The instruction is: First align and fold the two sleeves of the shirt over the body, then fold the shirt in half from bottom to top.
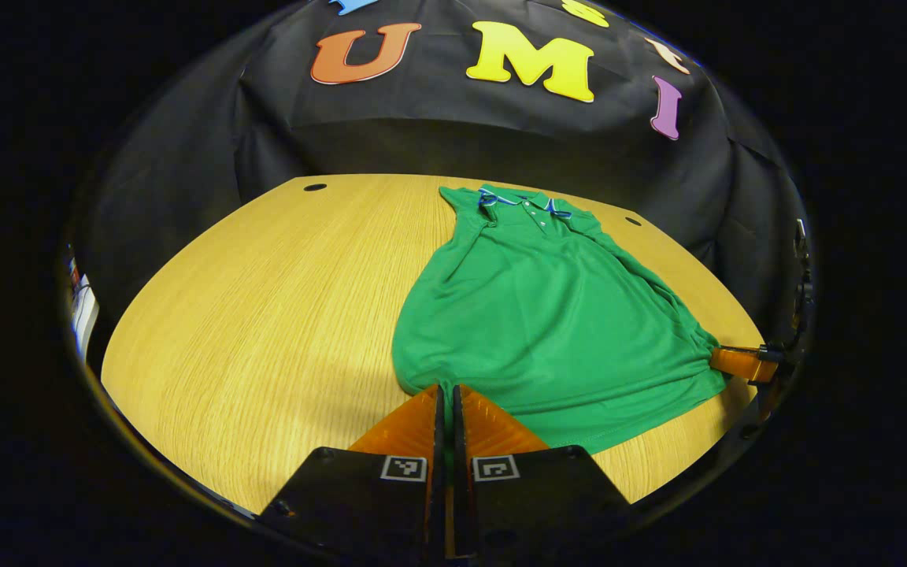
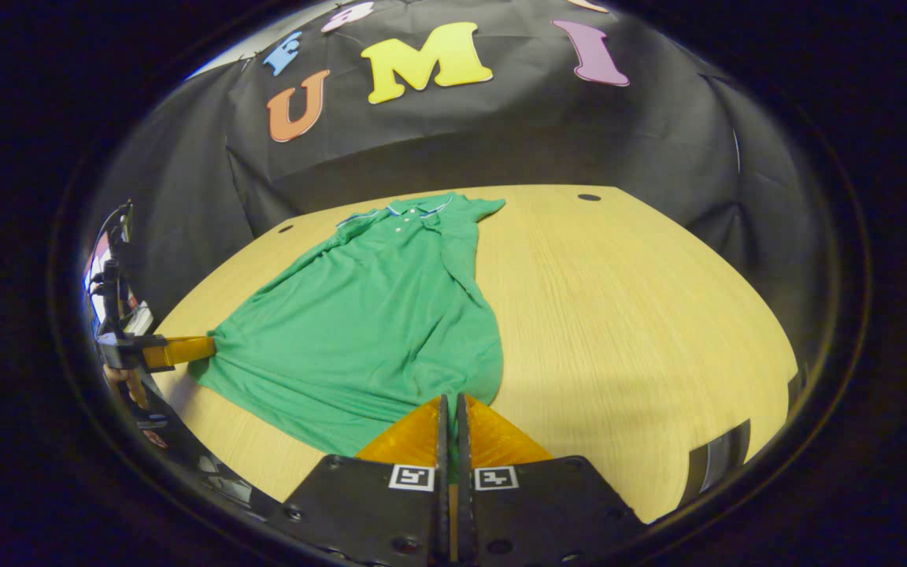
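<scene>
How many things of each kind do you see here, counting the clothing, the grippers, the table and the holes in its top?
Green polo shirt: 1
Grippers: 2, left gripper and right gripper, each with jaws closed on the shirt's hem
Wooden table: 1
Holes in the tabletop: 2
Total: 6

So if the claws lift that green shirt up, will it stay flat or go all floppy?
Probably floppy: the green shirt already wrinkles where each claw pinches a bottom corner, left claw and right claw. It looks thin and light, so its middle would likely sag toward the table.
</scene>
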Demonstrator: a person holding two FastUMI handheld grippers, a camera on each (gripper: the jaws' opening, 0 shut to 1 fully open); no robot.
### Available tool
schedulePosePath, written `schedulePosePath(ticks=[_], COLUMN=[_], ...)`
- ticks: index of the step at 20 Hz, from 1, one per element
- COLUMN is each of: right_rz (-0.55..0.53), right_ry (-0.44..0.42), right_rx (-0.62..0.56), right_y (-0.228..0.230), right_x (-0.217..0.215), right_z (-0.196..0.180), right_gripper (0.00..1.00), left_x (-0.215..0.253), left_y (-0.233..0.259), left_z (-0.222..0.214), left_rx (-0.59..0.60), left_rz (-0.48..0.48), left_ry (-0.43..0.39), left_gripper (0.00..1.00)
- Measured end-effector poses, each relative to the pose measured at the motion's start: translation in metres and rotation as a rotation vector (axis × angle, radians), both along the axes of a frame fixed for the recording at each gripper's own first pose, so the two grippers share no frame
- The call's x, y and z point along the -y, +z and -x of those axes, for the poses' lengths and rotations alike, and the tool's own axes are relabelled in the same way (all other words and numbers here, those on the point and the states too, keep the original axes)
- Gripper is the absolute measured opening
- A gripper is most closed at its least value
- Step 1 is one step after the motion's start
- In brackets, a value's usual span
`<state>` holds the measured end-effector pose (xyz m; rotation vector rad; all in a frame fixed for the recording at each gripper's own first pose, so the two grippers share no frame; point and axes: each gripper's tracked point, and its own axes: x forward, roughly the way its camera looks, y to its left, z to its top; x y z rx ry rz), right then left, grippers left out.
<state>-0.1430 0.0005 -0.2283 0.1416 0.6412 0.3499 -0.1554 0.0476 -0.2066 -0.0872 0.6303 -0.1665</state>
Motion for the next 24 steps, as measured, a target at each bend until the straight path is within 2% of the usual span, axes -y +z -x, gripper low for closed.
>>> schedulePosePath(ticks=[5, 10, 13, 17, 18, 19, 21, 24], right_rz=[-0.062, -0.012, -0.019, 0.012, 0.024, 0.052, 0.114, 0.073], right_ry=[-0.011, -0.026, -0.032, -0.013, 0.019, 0.036, 0.023, -0.025], right_rx=[0.03, 0.169, 0.196, 0.134, 0.121, 0.126, 0.146, 0.075], right_y=[0.026, 0.074, 0.093, 0.067, 0.06, 0.051, 0.042, 0.026], right_x=[0.006, 0.02, 0.018, 0.007, 0.0, -0.004, 0.001, 0.002], right_z=[-0.014, -0.044, -0.069, -0.071, -0.061, -0.058, -0.051, -0.037], right_gripper=[0.04, 0.04, 0.04, 0.01, 0.05, 0.29, 0.48, 0.48], left_x=[0.007, 0.006, 0.02, 0.021, 0.022, 0.021, 0.021, 0.021], left_y=[0.029, 0.087, 0.099, 0.096, 0.096, 0.096, 0.096, 0.096], left_z=[-0.019, -0.058, -0.079, -0.085, -0.084, -0.083, -0.08, -0.073], left_rx=[0.069, 0.282, 0.31, 0.293, 0.294, 0.299, 0.311, 0.317], left_rz=[-0.009, -0.132, -0.063, -0.063, -0.066, -0.071, -0.078, -0.078], left_ry=[-0.03, -0.03, -0.022, -0.025, -0.031, -0.033, -0.038, -0.04], left_gripper=[0.06, 0.06, 0.06, 0.06, 0.06, 0.06, 0.06, 0.06])
